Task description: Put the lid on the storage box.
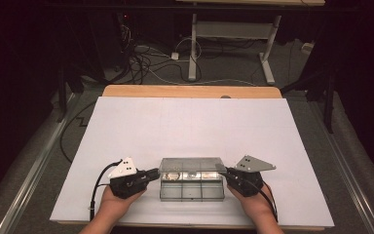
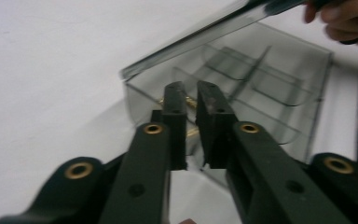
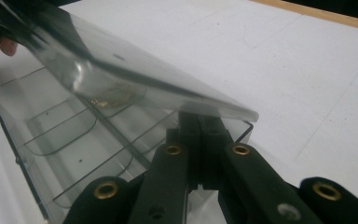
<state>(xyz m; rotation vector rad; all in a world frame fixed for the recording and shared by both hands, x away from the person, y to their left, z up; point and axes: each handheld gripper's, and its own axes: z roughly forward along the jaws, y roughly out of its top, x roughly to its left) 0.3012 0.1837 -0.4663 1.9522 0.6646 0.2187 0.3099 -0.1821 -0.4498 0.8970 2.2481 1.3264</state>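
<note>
High view: clear box near worktop front edge; left tool narrowly parted, empty; right tool clamping raised lid corner.

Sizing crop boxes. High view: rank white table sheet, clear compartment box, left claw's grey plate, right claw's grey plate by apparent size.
1. White table sheet, by far.
2. Clear compartment box.
3. The left claw's grey plate and the right claw's grey plate look alike; differing tilt makes ranking them unsure.

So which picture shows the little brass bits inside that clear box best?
The high view: the brass pieces lie in the box's back row under the half-raised lid. Both gripper views catch only glints.
</note>
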